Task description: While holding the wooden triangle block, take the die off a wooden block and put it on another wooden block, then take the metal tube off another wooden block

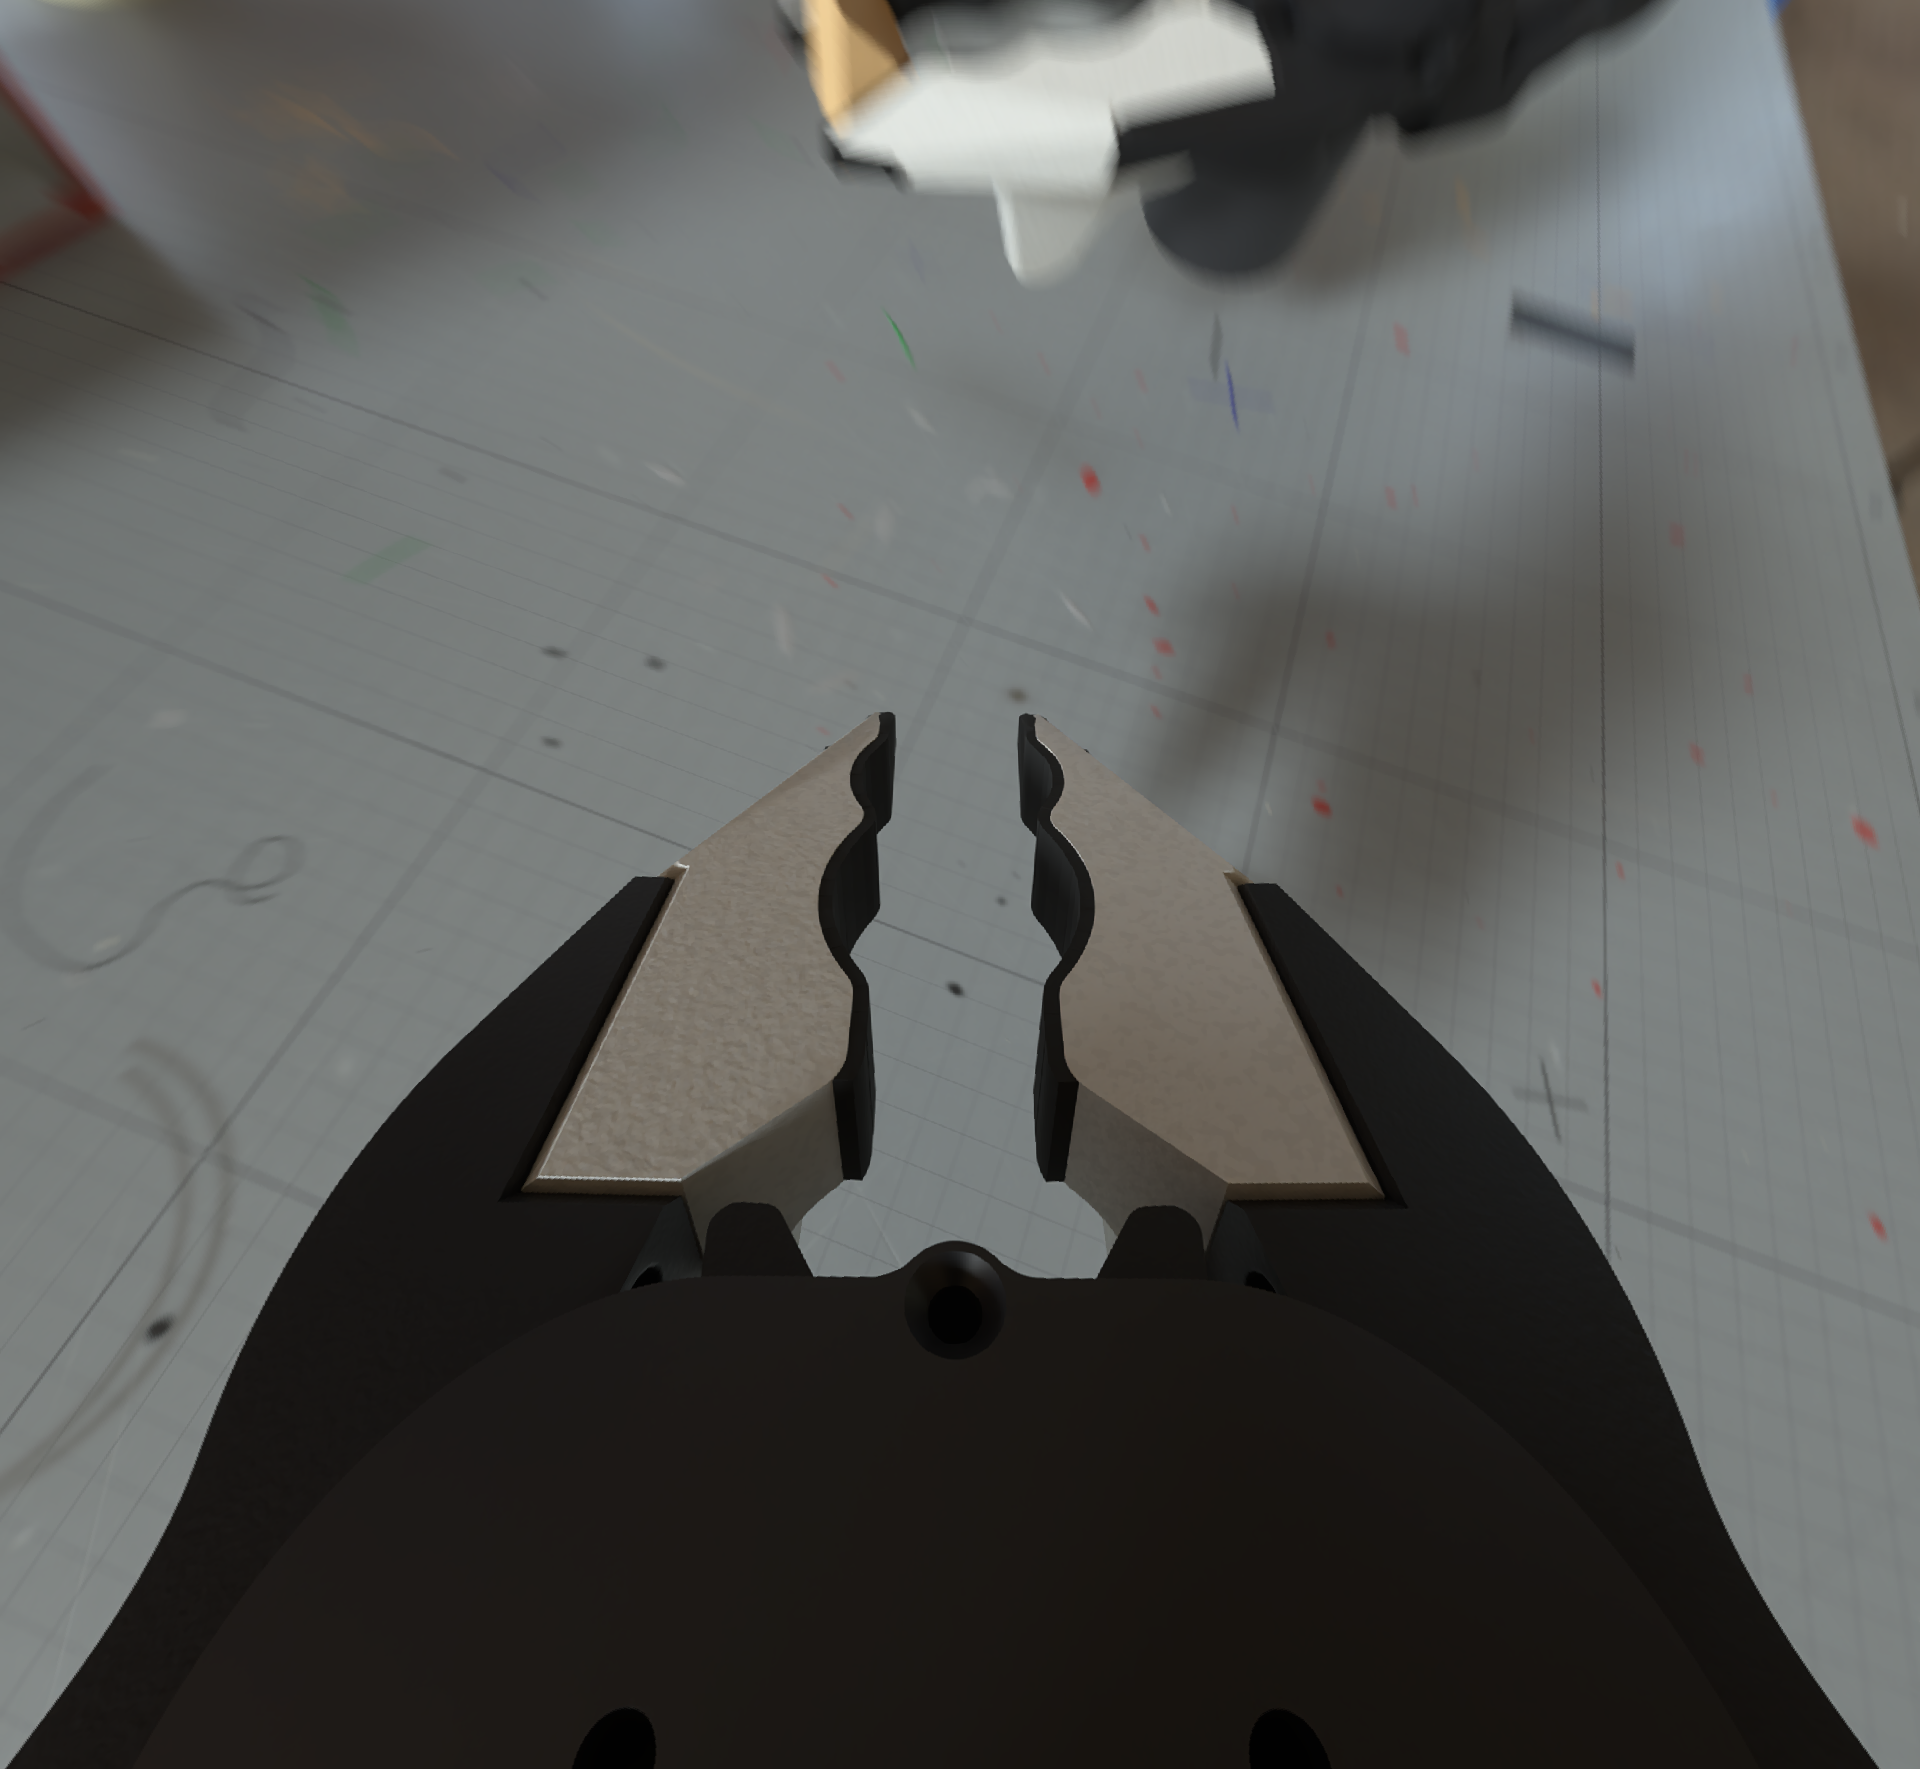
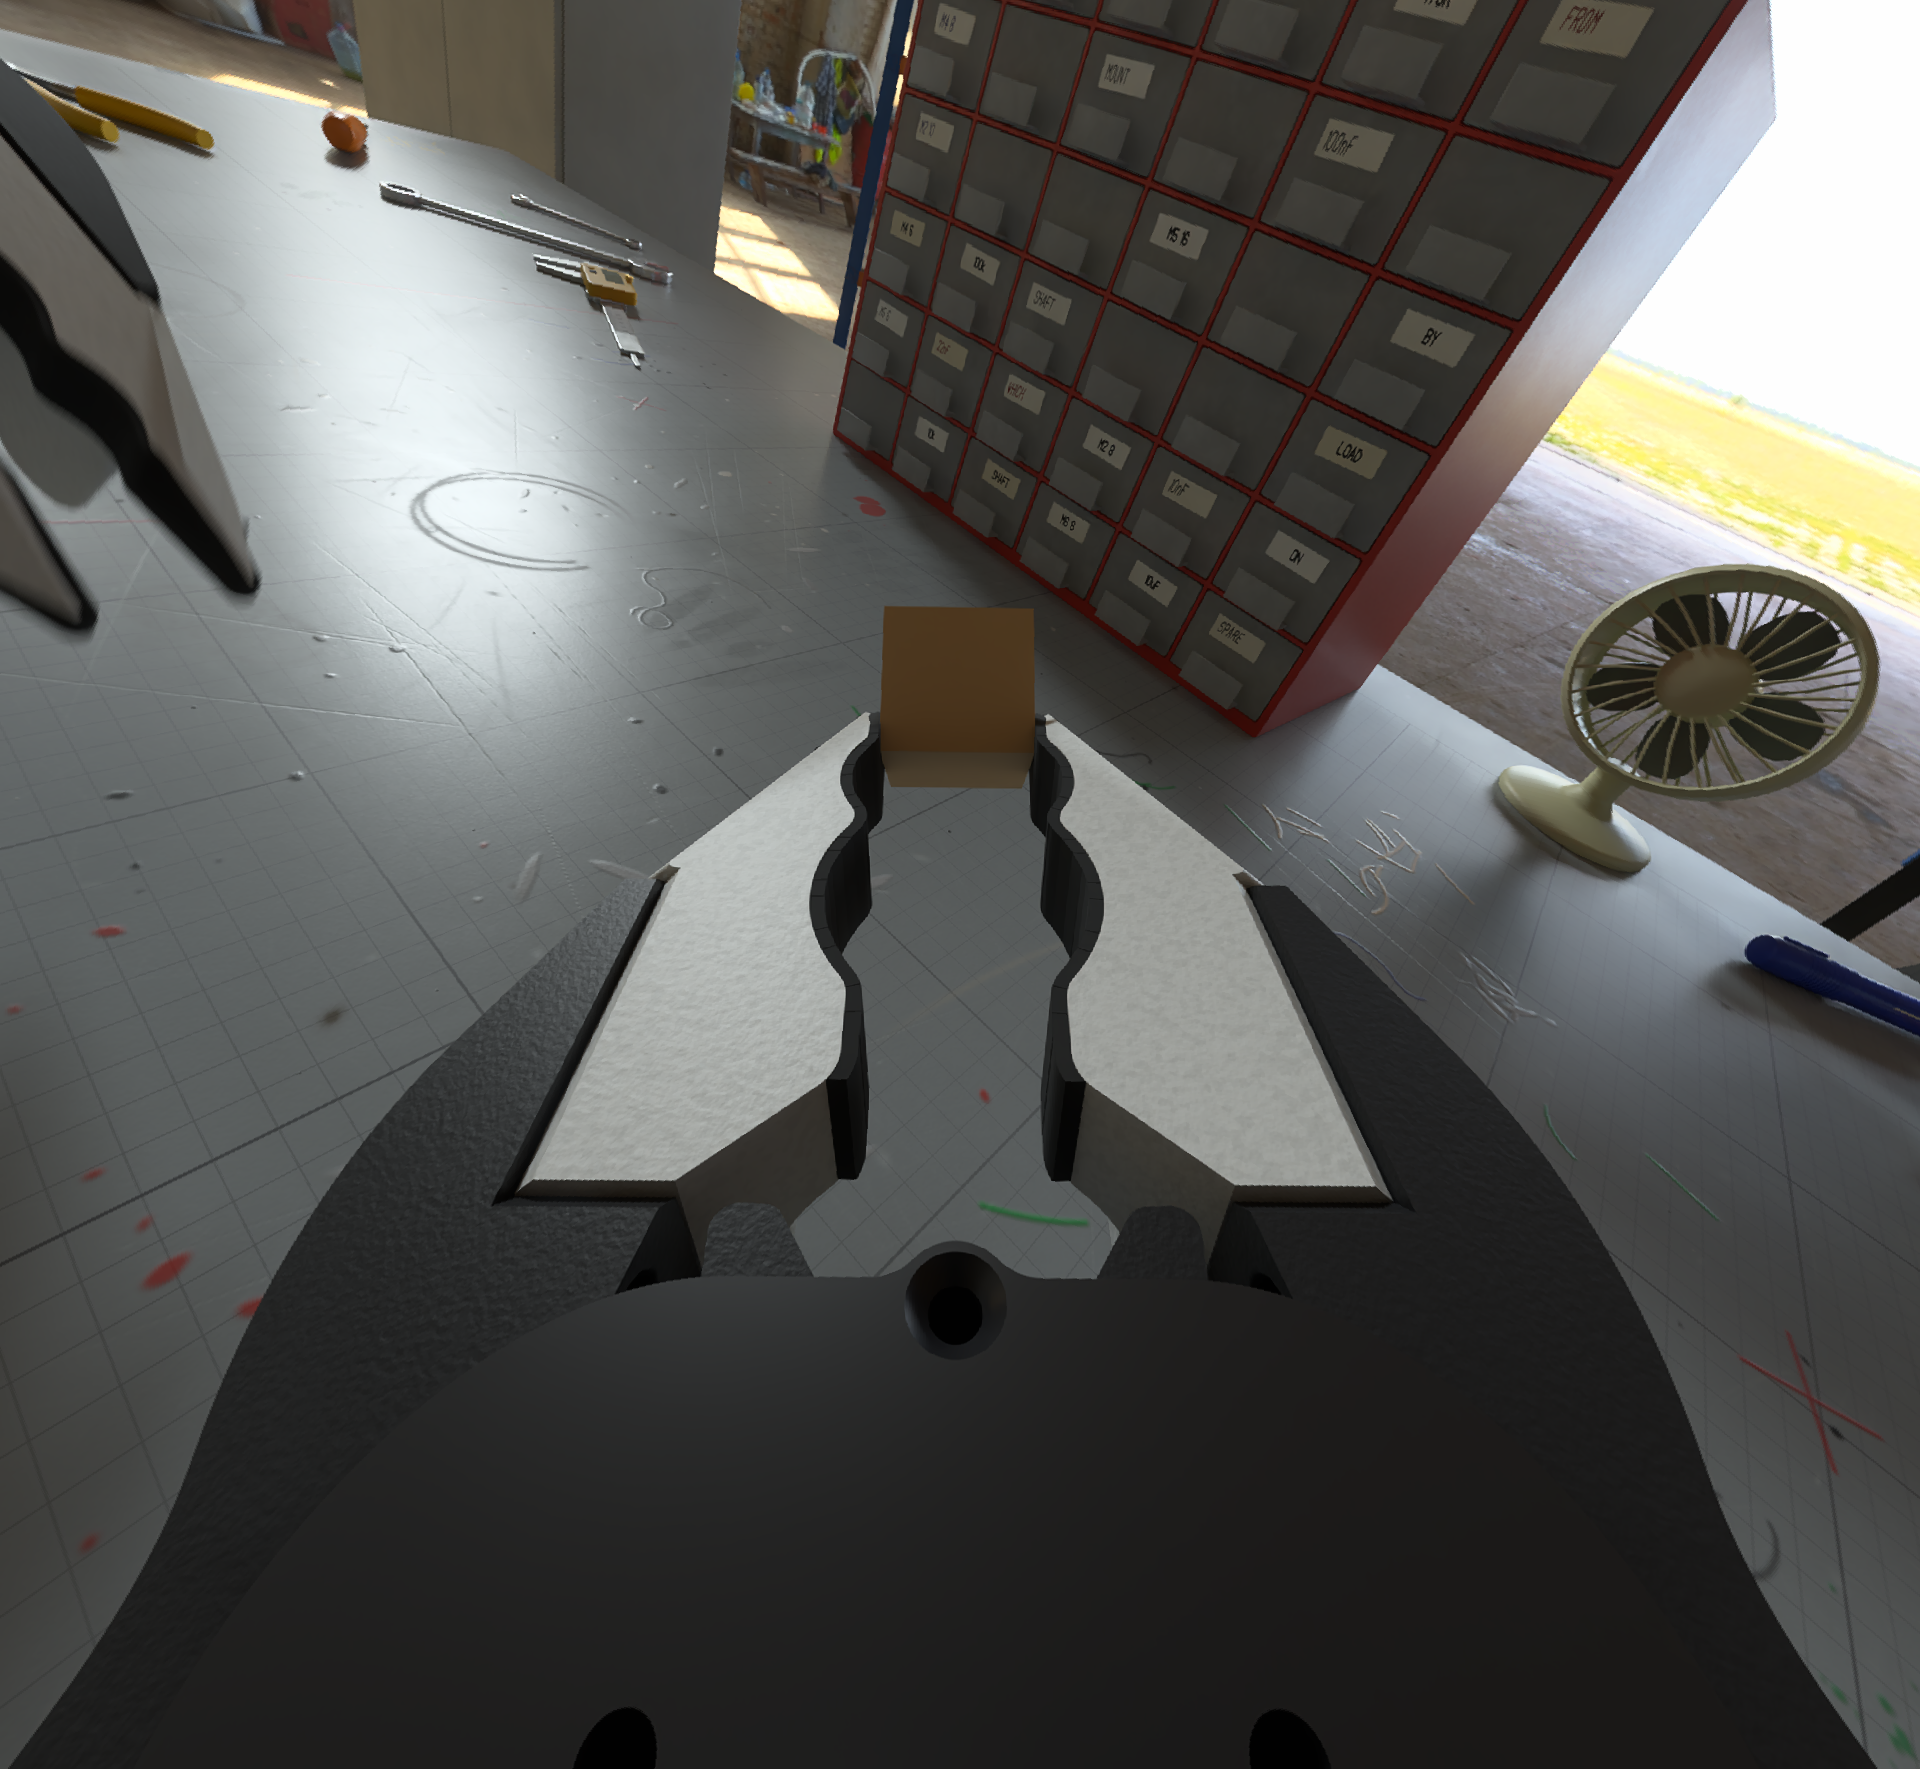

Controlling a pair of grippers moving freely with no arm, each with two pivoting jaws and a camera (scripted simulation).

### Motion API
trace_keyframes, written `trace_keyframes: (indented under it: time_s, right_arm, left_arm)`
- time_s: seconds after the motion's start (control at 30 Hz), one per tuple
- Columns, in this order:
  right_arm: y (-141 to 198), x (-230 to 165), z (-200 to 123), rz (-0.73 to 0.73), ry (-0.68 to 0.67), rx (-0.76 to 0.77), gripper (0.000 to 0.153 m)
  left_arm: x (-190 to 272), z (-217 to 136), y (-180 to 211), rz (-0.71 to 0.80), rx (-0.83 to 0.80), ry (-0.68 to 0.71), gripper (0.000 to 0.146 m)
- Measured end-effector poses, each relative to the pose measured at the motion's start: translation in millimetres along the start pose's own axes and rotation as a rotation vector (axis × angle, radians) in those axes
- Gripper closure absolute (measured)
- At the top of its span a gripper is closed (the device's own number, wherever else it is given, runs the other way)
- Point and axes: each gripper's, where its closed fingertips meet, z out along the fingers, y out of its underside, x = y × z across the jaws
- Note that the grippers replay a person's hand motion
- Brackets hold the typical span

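My right gripper (image 2: 956, 732) is shut on the wooden triangle block (image 2: 956, 685), which sits between its fingertips above the grey table (image 2: 416, 784). In the left wrist view the same block (image 1: 847, 20) shows blurred in the right gripper (image 1: 997, 36) at the top. My left gripper (image 1: 956, 732) is open and empty, its jaws a small gap apart, above the table (image 1: 520, 524). It also shows at the left edge of the right wrist view (image 2: 104, 431). No die, metal tube or other wooden block is in view.
A red cabinet of grey drawers (image 2: 1247, 317) stands ahead on the right. A cream fan (image 2: 1704, 701) and a blue pen (image 2: 1829, 981) are at the right edge. Wrenches and a caliper (image 2: 540, 233), yellow pencils (image 2: 145, 121) lie far left. A dark short bar (image 1: 1569, 332) lies near the table's right edge.
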Motion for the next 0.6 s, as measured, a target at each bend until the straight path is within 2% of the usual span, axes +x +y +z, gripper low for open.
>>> trace_keyframes:
  time_s: [0.13, 0.23, 0.3, 0.37, 0.5, 0.6]
  right_arm:
    - [0.8, 0.0, 0.7, -0.005, 0.008, -0.005, 0.125]
    - [1.9, -0.4, 1.7, -0.011, 0.014, -0.014, 0.125]
    - [2.5, -0.7, 2.2, -0.015, 0.017, -0.019, 0.125]
    - [2.9, -1.0, 2.7, -0.021, 0.022, -0.023, 0.125]
    - [3.6, -1.0, 3.3, -0.032, 0.033, -0.029, 0.125]
    - [3.2, 1.0, 2.8, -0.027, 0.046, -0.027, 0.125]
  left_arm:
    - [-40.2, -58.6, -26.4, -0.082, 0.351, -0.249, 0.111]
    - [-76.1, -116.6, -26.2, -0.101, 0.487, -0.496, 0.095]
    - [-94.9, -152.9, -18.5, -0.101, 0.522, -0.651, 0.092]
    - [-110.0, -186.3, -6.9, -0.104, 0.538, -0.786, 0.096]
    - [-134.3, -248.1, 20.0, -0.142, 0.546, -0.983, 0.114]
    - [-147.4, -303.0, 36.7, -0.144, 0.544, -1.135, 0.120]
